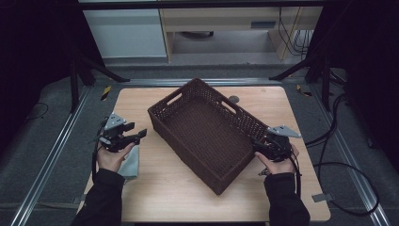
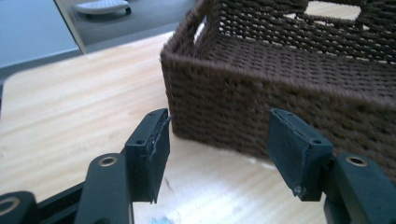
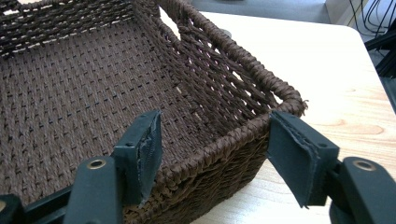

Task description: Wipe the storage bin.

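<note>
Dark sleeves come in from the bottom of the high view, each hand carrying a claw over the pale wooden table (image 1: 174, 188). Between them sits a brown woven basket (image 1: 207, 134), set at a slant across the table, with a cut-out handle in each short end.

On the person's left, the left claw (image 1: 141, 134) hovers just beside the basket's near-left corner, pointing toward it. In the left gripper view its jaws stand wide apart with nothing between them; the basket wall (image 2: 280, 93) lies just beyond the fingertips, not touching them. A grey cloth (image 1: 131, 162) lies on the table under that hand (part of it is hidden by the wrist).

On the other side, the right claw (image 1: 258, 145) is at the basket's right-hand long wall, near the right corner. The right gripper view shows its jaws straddling the rim (image 3: 219, 144): one pad (image 3: 148, 140) is inside the basket, the other outside over the table. The jaws are wide, and there is a gap between each pad and the weave, so the rim is between them but not squeezed.

Beyond the table's far edge lies a grey floor with a metal rail, and black cables (image 1: 339, 155) trail to the right.
</note>
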Tool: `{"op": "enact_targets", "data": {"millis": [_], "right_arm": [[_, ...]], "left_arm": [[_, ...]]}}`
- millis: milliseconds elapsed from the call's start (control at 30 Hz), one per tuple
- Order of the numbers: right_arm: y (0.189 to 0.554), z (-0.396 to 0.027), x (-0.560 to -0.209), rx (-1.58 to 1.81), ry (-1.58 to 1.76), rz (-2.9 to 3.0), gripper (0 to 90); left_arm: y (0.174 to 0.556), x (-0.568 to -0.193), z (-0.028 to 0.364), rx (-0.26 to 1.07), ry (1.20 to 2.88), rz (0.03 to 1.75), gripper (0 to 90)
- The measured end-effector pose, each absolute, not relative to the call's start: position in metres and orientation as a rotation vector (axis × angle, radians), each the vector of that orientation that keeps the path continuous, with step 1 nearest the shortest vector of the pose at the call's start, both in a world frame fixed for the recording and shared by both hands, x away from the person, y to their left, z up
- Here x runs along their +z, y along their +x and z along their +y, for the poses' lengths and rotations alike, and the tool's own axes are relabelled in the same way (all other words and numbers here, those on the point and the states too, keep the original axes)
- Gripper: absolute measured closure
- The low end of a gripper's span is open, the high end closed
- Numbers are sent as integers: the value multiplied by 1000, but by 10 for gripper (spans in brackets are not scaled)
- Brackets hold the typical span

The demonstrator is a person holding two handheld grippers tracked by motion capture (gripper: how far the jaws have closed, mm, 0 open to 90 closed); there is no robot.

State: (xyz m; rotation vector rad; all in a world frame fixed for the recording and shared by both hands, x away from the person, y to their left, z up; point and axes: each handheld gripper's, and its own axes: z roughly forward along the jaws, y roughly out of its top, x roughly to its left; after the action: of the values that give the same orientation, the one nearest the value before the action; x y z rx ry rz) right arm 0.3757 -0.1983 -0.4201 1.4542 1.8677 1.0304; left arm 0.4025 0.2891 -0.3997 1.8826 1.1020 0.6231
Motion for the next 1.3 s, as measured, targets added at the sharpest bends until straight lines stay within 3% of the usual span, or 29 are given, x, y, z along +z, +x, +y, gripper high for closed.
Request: {"op": "enact_targets", "data": {"millis": [633, 967, 1100, 1233, 1300], "right_arm": [[388, -202, -421, 1002, 1442, 1869, 403], [377, -205, -413, 1055, 1427, 1882, 354], [373, -198, -414, 1062, 1403, 1928, 413], [376, -195, -414, 1075, 1409, 1954, 559], [378, -195, -414, 1073, 1412, 1953, 560]], "left_arm": [[469, -411, 269, 629, 1894, 1132, 430], [456, -411, 265, 657, 1900, 1153, 477], [445, -410, 264, 689, 1914, 1127, 477], [444, -408, 265, 680, 1922, 1110, 486], [447, -407, 268, 660, 1901, 1121, 510]]}}
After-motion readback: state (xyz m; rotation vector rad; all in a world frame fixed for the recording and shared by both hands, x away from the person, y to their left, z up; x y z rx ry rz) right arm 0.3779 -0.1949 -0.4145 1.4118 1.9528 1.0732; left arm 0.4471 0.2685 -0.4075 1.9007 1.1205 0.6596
